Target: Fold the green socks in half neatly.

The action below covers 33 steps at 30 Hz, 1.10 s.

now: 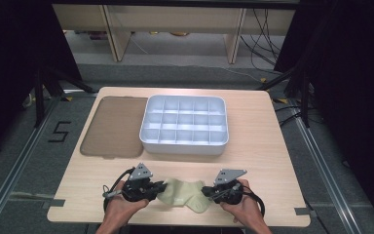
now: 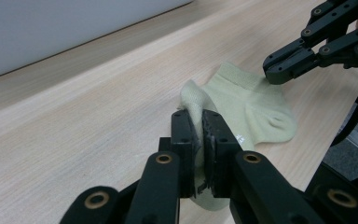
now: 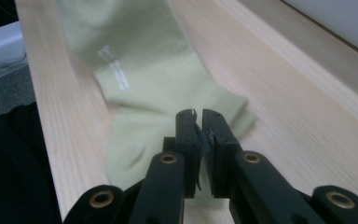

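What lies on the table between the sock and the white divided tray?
Nothing: in the high view, bare wood separates the sock from the white divided tray.

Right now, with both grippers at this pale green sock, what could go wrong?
The left gripper pinches only a thin fold of the sock, so a pull could slip it free. The right gripper has its jaws shut over the sock's other end, and whether cloth is caught there is unclear; a lift might raise one end only. The sock lies near the table's front edge, so a dropped end may slide off.
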Available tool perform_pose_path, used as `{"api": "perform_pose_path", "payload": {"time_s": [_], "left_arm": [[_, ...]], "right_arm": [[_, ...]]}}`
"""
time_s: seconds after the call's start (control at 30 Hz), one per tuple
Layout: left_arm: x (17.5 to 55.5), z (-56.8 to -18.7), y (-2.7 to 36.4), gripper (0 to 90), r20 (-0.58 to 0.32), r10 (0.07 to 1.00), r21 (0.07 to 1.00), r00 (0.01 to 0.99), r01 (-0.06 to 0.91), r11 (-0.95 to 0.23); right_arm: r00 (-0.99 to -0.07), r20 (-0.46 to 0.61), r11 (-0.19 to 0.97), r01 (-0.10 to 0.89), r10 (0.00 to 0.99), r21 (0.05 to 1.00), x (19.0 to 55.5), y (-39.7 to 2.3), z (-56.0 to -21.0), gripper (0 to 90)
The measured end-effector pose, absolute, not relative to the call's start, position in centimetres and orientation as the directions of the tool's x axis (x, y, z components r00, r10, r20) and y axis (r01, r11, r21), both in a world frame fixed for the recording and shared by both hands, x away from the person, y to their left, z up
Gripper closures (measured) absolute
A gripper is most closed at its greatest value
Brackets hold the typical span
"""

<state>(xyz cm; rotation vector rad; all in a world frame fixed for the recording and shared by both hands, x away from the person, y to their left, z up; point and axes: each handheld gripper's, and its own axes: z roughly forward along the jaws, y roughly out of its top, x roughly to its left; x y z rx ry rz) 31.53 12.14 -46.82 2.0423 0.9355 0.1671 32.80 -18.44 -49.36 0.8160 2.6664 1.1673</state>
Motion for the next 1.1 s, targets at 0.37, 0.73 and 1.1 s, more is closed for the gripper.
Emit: {"api": "perform_pose_path", "payload": {"time_s": [0.37,0.73,1.1], "left_arm": [[31.7,-46.0,10.3,83.1,-0.257,0.636,0.766,0.728,0.554,-0.325],[32.7,-45.9,6.3,83.1,-0.271,0.588,0.769,0.762,0.539,-0.343],[33.2,-48.1,4.2,82.6,-0.258,0.593,0.730,0.763,0.556,-0.397]], "right_arm": [[-0.843,0.097,0.578,0.442,0.530,0.686,33.1,-19.1,-50.3,85.4],[-0.844,0.121,0.574,0.454,0.523,0.682,33.3,-19.4,-50.3,85.4],[-0.840,0.127,0.569,0.460,0.527,0.682,33.4,-19.5,-50.3,84.4]]}}
